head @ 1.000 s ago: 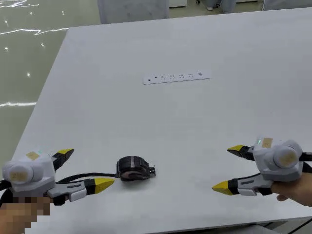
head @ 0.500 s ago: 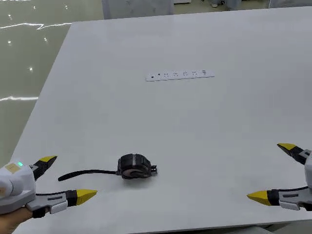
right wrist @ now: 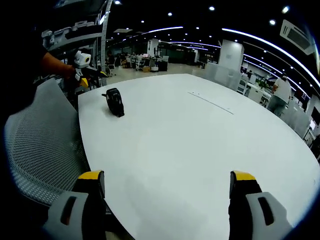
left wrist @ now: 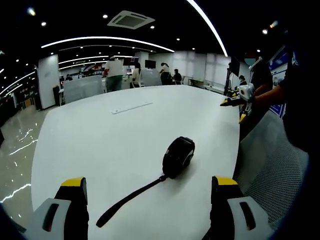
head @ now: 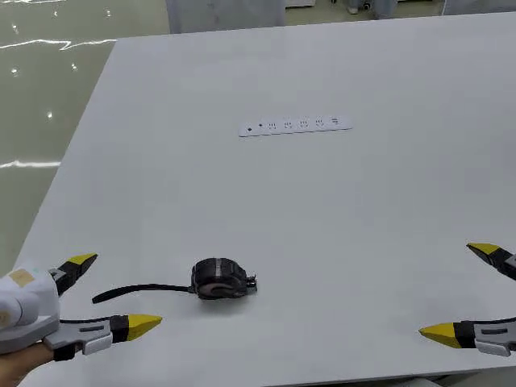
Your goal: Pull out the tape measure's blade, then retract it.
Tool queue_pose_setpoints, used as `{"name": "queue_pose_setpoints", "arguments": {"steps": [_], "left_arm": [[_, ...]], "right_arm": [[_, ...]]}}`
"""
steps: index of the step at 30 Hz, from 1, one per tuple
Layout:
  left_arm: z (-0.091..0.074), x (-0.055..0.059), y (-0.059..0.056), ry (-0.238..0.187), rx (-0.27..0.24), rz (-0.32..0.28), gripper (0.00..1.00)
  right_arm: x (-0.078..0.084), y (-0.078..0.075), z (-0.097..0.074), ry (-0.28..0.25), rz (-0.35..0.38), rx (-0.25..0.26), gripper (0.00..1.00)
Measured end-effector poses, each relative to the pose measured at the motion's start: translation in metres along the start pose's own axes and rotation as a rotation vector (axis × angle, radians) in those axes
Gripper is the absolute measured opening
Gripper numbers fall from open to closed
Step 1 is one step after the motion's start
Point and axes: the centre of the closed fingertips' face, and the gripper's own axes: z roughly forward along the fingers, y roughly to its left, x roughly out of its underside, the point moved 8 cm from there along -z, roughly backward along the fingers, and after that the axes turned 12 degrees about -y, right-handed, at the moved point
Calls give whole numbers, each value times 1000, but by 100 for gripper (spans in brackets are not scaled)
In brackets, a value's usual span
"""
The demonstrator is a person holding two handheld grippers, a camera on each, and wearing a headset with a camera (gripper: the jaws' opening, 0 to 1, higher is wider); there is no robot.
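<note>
Left tongs (head: 117,292): jaws spread wide, gripping nothing. They stand just left of the tape measure (head: 219,279), yellow tips pointing toward it. The free end of the tape measure's black strap (head: 137,290) lies in the gap between my two jaws, clear of both.

Right tongs (head: 461,290): jaws likewise spread and empty, well apart from the tape measure on its right, tips pointing back toward it.

Tape measure: a black case lying on the white table (head: 322,210). Its blade hook sits tight against the right side of the case, and the strap trails left from the other side. Neither pair of tongs touches it.

Edges: the table's near edge runs close on my side of the tape measure, with only a narrow band of top between them. Both tongs stand near that edge. The left edge passes not far beyond the strap's end, with glossy floor (head: 40,97) past it. A mesh chair (right wrist: 35,145) stands against the near edge.

Open room: bare tabletop lies between the tape measure and the right tongs. Bare top also extends from the tape measure to a white power strip (head: 295,125), well away toward the far side.
</note>
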Motion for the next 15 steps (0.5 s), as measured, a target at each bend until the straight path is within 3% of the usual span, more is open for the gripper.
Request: {"name": "queue_pose_setpoints", "arguments": {"steps": [15], "left_arm": [[-4,4,1,15,0,-8,100]], "right_arm": [[1,-2,-1,11,10,-4,100]]}}
